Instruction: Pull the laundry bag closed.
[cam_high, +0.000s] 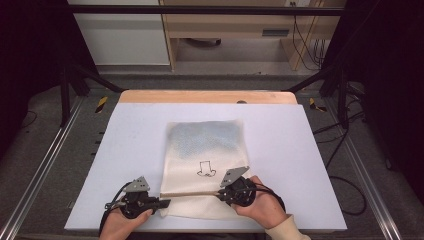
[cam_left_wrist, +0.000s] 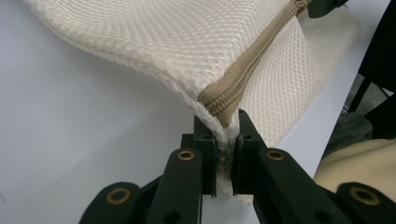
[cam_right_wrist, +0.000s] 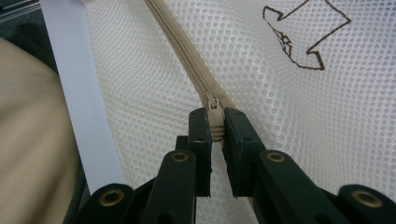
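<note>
A cream mesh laundry bag (cam_high: 205, 160) is laid flat on the white table (cam_high: 300, 150), near its front edge. Its corner by the zipper (cam_left_wrist: 243, 77) end is clamped by the left gripper (cam_left_wrist: 227, 135), while the zipper pull (cam_right_wrist: 213, 109) is pinched by the right gripper (cam_right_wrist: 215, 122).

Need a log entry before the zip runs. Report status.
Left tool shut on mesh bag corner. Right tool shut on zipper pull. Zipper taut between them. Nothing in the way.

My left gripper (cam_high: 162, 203) lies low at my near left, jaws pressed together and pointing to the right. My right gripper (cam_high: 221, 194) is just opposite, jaws closed tight, pointing left, my right hand (cam_high: 257, 202) wrapped around it.
</note>
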